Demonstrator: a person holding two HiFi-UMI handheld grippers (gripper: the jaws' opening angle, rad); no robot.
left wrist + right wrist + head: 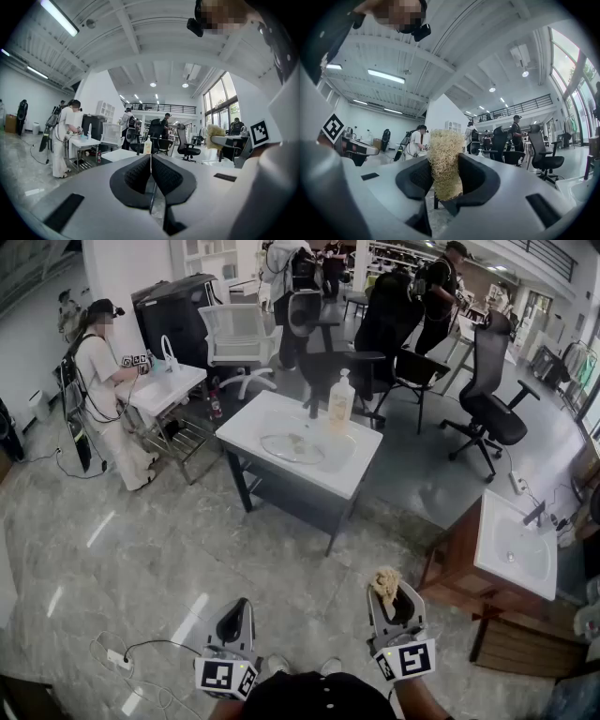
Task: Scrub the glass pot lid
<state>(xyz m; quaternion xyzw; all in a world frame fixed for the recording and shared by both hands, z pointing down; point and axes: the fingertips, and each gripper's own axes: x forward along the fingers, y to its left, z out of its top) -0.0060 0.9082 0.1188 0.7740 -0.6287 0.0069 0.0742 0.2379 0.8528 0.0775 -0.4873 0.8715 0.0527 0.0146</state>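
Note:
A round glass pot lid (292, 447) lies flat on a white table (264, 419) some way ahead of me, with a soap pump bottle (340, 400) behind it. Both grippers hang low near my body, far from the table. My left gripper (241, 612) is shut with nothing between its pads (150, 168). My right gripper (388, 593) is shut on a tan fibrous scrubber (445, 161), which sticks up above the jaws (384, 581). In the left gripper view the soap bottle (147, 146) shows small in the distance.
A person in white (105, 390) stands at a small sink table at the left. Black office chairs (490, 390) and other people stand behind the table. A white basin on a wooden stand (516, 545) is at my right. A cable with a power strip (117, 658) lies on the floor.

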